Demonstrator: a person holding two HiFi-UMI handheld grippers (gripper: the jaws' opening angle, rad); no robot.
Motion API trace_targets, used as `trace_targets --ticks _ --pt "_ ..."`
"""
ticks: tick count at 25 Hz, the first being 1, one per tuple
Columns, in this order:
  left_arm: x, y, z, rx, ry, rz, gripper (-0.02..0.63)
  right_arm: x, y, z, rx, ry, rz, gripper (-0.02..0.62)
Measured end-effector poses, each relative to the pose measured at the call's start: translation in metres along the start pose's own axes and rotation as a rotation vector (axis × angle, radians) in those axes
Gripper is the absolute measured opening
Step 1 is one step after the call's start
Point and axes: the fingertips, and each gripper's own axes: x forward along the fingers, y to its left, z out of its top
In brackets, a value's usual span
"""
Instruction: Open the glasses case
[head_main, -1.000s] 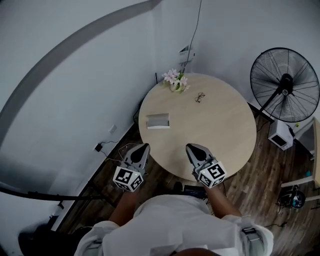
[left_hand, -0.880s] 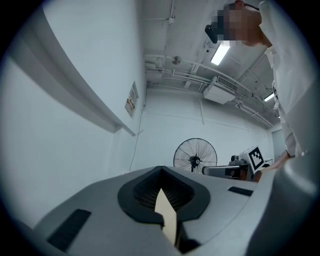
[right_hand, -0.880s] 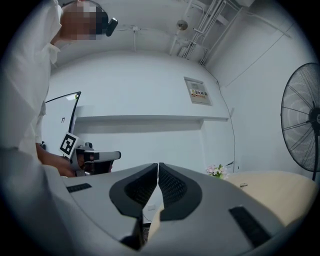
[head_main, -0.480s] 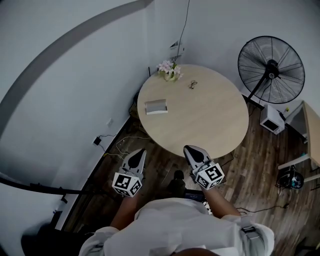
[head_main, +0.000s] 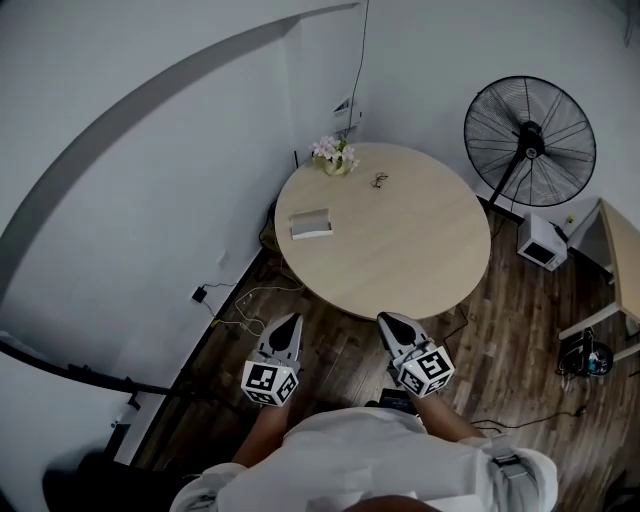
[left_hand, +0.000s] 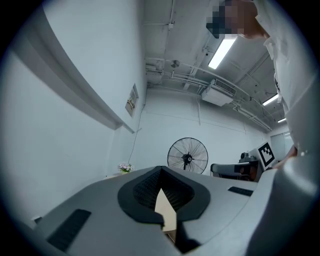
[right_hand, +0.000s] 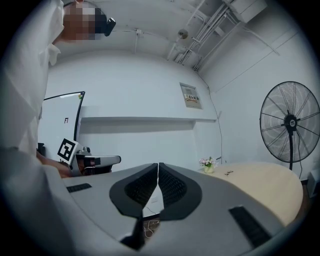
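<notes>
Backing away showed plainly: a second earlier both grippers hung over the near rim of the round table (head_main: 400, 255), and now they hovered above the wooden floor (head_main: 335, 352), short of that rim, with the table smaller in the head view. My left gripper (head_main: 288, 322) and right gripper (head_main: 388, 322) each had the jaws pressed together with nothing between the pads. They sat side by side, tips aimed at the table. I judged this a plain carrying pose, since nothing was within reach to grasp. The glasses case (head_main: 311, 223) lay flat on the table's left part, seemingly closed, well apart from both grippers and more in line with the left one. Spectacles (head_main: 379, 181) and a small pot of flowers (head_main: 334, 155) sat beyond it toward the far rim. I reckoned an approach had to come before any opening.
</notes>
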Motion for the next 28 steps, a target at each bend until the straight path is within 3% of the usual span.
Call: trace_targets --ticks 5,9,14,22,24,28 --pt "0.0 -0.012 -0.002 0.04 0.002 0.055 0.014 -0.015 -0.02 0.0 -0.012 0.008 -0.011 0.026" --pt "0.006 -0.023 -0.003 0.025 0.014 0.069 0.014 -0.039 -0.048 0.001 0.003 0.022 -0.053 0.026" --pt "0.009 -0.029 -0.013 0.01 0.046 0.08 0.014 -0.043 -0.054 -0.003 -0.009 0.031 -0.032 0.025" --pt "0.029 -0.057 0.004 0.028 0.013 -0.033 0.014 -0.04 -0.082 0.019 -0.045 -0.028 -0.015 0.025" --pt "0.035 -0.056 0.015 0.049 0.001 -0.024 0.014 -0.037 -0.089 0.025 -0.062 -0.037 -0.024 0.025" --pt "0.031 -0.058 0.001 0.026 0.027 -0.026 0.014 -0.048 -0.093 0.01 -0.056 0.004 -0.045 0.025"
